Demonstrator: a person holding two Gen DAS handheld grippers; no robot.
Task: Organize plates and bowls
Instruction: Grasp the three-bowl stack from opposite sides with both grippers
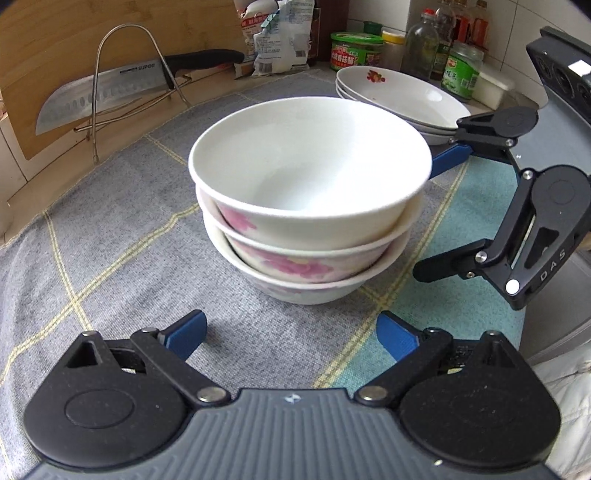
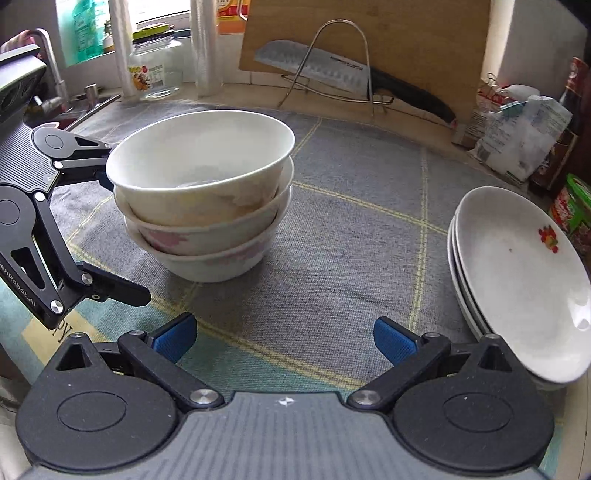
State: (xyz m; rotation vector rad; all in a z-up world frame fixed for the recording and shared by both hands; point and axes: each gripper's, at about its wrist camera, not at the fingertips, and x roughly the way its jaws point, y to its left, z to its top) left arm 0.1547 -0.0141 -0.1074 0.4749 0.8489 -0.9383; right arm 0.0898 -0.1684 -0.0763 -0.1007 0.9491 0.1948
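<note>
Left wrist view: three white bowls nested in one stack, mouths up, standing near the middle of the grey checked cloth; pink flower prints show on their sides.
Bowl stack axis: upright, with the top bowl sitting slightly askew in the one below.
Plates: three shallow white plates stacked face up behind and to the right of the bowls, well apart from them; the top one carries a small red fruit print near its far rim.
Plate lie: flat on the cloth, with no long axis to tell.
Left gripper: jaws spread wide, blue pads clear of everything, nothing between them; the bowl stack lies just ahead of the fingertips.
Right gripper: jaws also spread wide and empty, over bare cloth between bowls and plates.
Right wrist view: bowl stack at left, plate stack at right, the left gripper reaching in beside the bowls' left rim.
Cleaver: one, resting in a wire rack against a wooden board, blade slanting down to the left in the left wrist view.
Back edge: several jars and bottles, a green tub, and a plastic bag.
</note>
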